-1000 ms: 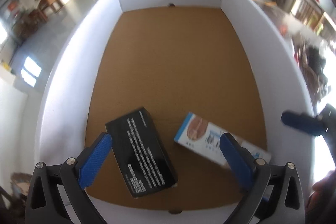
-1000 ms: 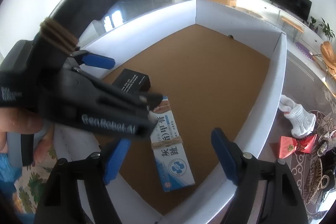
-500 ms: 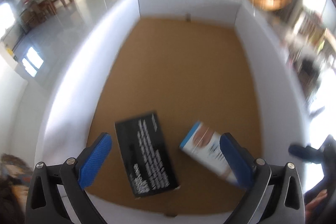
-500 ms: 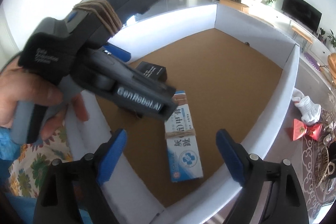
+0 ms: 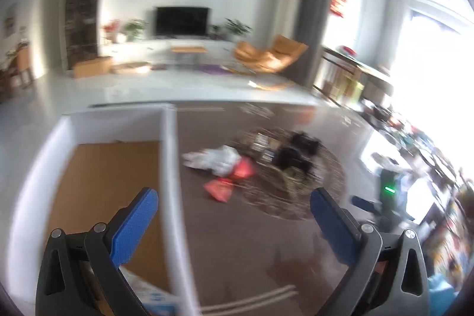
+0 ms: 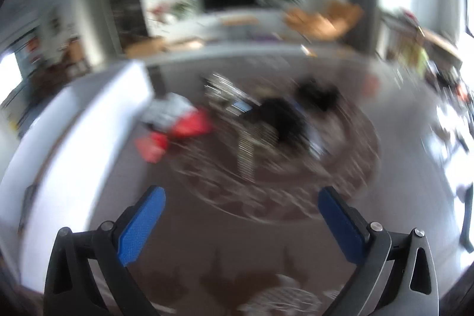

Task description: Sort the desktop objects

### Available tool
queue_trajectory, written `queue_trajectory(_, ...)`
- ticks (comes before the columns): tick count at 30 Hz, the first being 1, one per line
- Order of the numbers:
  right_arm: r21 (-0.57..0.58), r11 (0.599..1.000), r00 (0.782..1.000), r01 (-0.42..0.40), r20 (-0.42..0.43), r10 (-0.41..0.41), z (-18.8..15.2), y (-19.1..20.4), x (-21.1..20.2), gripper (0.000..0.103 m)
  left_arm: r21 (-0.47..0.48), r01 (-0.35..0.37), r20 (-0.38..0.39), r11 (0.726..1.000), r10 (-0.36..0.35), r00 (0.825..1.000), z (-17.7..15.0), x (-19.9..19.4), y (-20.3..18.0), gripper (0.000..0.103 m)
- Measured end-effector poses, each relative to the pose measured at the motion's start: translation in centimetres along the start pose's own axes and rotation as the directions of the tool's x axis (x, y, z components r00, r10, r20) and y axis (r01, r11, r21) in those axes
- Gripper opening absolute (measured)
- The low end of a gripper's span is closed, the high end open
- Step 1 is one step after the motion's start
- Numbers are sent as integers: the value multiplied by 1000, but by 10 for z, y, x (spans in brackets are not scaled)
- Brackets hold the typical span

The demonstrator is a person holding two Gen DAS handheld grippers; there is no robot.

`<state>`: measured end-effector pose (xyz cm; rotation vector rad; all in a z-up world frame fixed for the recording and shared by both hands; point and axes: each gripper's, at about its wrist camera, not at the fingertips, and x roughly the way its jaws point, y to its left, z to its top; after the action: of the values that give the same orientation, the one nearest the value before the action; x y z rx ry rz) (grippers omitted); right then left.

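The left gripper [image 5: 234,219] has bright blue pads on black arms. Under its left pad, the box [image 5: 170,168] has white walls and a tan cardboard floor. Ahead of it, on the dark brown worktop [image 5: 237,256], lie a white cloth [image 5: 213,159] and red pieces [image 5: 219,187]. The right gripper [image 6: 241,222] shows the same blue pads, above a brown mat with a pale swirling pattern [image 6: 281,191].
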<state>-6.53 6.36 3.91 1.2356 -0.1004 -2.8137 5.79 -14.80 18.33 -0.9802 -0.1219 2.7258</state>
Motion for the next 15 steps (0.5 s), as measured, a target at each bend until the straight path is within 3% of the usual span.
queue_trajectory(3, 39, 994, 992, 105, -73, -102, 0, -41, 28, 103, 4, 85, -139, 996, -83, 987, -12, 51, -52, 103)
queue_trajectory(7, 39, 987, 980, 157, -128, -151, -21, -70, 52, 103, -2, 79, -328, 997, -75, 942, -53, 136, -92, 103)
queue_trajectory(9, 55, 984, 977, 170, -142, -161, -29, -79, 56, 103, 18, 40, -343, 999, -32, 939, -68, 163, -97, 103)
queue_trajectory(12, 54, 980, 972, 193, -146, -183, -43, -90, 63, 103, 64, -34, -313, 997, 52, 948, -78, 194, -94, 103)
queue_trajectory(15, 55, 981, 976, 188, -121, -180, -53, -97, 51, 103, 43, -61, -305, 997, 71, 950, -81, 208, -84, 103)
